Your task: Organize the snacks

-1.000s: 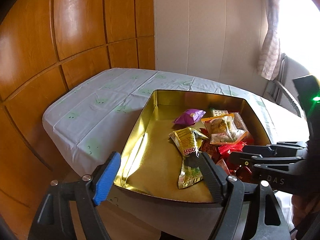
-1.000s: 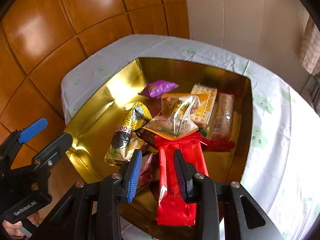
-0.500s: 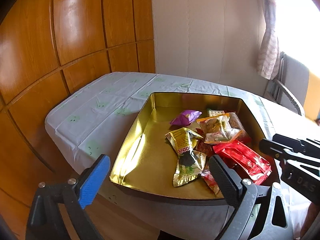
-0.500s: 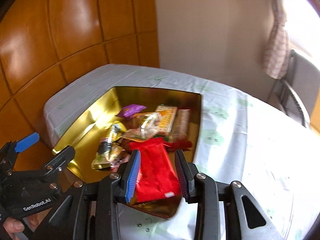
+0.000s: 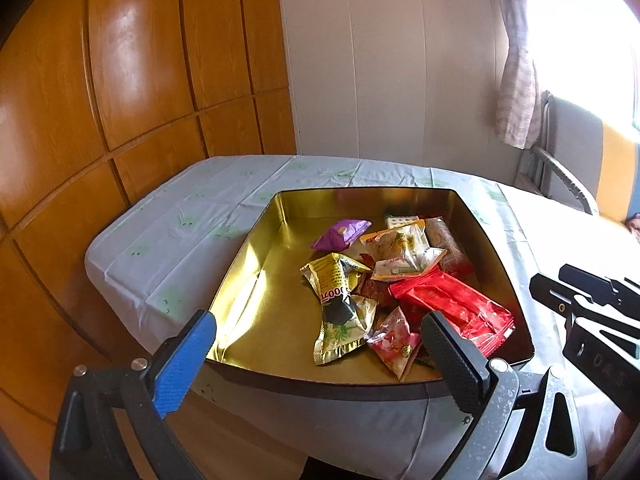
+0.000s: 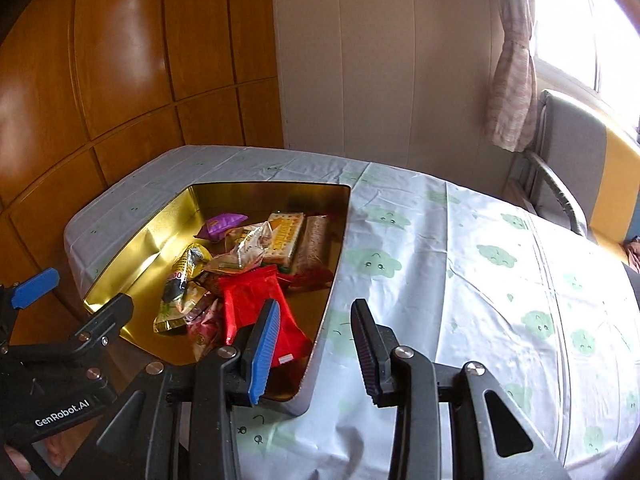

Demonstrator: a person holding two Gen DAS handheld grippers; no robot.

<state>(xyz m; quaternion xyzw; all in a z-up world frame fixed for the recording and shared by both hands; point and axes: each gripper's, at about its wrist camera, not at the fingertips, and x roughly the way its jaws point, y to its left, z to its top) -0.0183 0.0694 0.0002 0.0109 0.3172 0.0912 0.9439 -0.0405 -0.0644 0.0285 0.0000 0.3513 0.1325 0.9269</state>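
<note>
A gold tin box sits on the table and holds several snack packets. A red packet lies at its near right corner, beside a gold packet, a purple packet and a clear bag. My left gripper is open and empty, held in front of the box's near wall. My right gripper is open and empty, above the box's right edge. The right gripper's body shows at the right of the left wrist view.
The table has a white cloth with green cloud prints, bare to the right of the box. Wooden wall panels stand at the left. A chair and curtain stand at the back right by the window.
My right gripper has opened, let go of the red packet in the box, and pulled back to the right. My left gripper has drawn back from the box, still open.
</note>
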